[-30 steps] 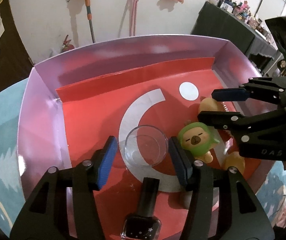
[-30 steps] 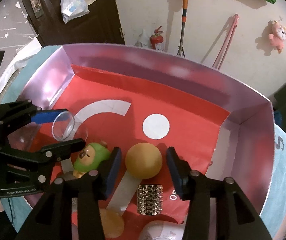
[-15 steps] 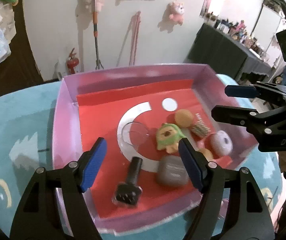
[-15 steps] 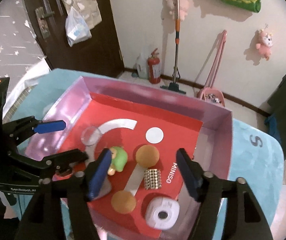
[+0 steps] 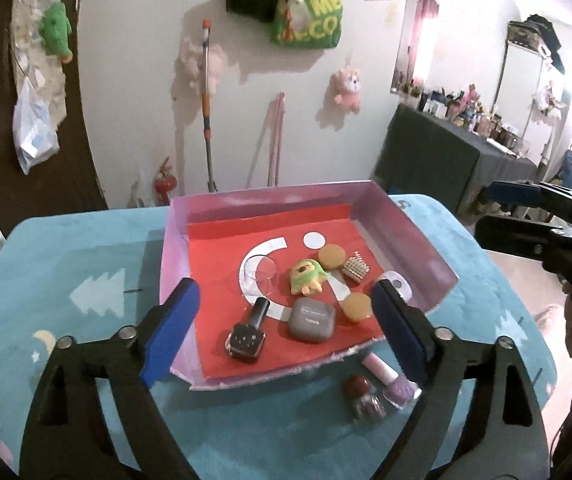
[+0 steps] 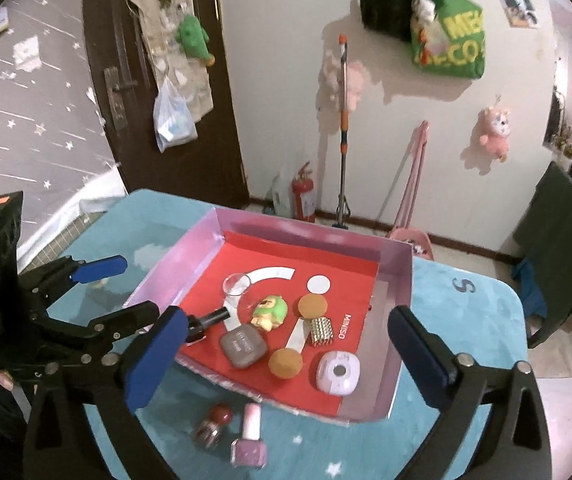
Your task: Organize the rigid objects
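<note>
Pink and red bottles remain outside the tray (image 6: 400,280): the pink nail polish bottle (image 6: 249,436) and the red-capped bottle (image 6: 212,424) lie on the teal surface (image 6: 466,316) at lower centre of the right view, just beside the tray's near edge. The pink one's long axis points toward the tray. Both lie between and below the right tongs (image 6: 286,354), nearer them than the left tongs (image 5: 286,328). Both tongs have just been opening and hang released, empty.
</note>
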The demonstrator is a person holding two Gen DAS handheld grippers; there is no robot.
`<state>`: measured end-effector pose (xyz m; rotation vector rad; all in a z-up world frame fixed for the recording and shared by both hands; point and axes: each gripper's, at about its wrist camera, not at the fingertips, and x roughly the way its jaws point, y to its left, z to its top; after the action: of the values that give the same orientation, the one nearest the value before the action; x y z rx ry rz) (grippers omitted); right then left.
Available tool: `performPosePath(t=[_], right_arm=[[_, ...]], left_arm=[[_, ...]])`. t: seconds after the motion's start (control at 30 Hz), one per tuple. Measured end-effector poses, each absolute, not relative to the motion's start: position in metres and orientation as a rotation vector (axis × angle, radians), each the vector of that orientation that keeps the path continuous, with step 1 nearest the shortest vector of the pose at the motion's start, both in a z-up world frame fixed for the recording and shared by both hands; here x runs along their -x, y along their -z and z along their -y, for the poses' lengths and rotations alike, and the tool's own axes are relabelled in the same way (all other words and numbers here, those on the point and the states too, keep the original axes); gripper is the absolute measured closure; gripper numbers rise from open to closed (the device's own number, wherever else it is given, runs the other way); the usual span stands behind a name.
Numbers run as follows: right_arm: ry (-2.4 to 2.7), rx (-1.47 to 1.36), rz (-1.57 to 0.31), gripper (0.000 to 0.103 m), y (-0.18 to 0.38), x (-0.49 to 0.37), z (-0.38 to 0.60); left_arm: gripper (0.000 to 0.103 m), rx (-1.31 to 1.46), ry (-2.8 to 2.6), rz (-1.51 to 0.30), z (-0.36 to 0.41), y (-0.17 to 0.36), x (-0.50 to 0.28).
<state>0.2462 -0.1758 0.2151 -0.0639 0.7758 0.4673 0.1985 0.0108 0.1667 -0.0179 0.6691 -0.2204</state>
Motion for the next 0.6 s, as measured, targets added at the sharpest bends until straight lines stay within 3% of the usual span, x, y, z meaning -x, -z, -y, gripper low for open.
performPosePath(t=[0.27, 0.6], right_arm=[[-0.401, 0.074, -0.683, 0.0, -0.221, -0.175, 0.187], [-0.313, 0.078, -0.651, 0.0, -0.177, -0.107, 0.192]], left_arm=[[0.01, 0.005, 0.193, -0.566, -0.007, -0.172, -0.136], [0.008, 0.008, 0.187, -0.546, 0.003, -0.137, -0.085]])
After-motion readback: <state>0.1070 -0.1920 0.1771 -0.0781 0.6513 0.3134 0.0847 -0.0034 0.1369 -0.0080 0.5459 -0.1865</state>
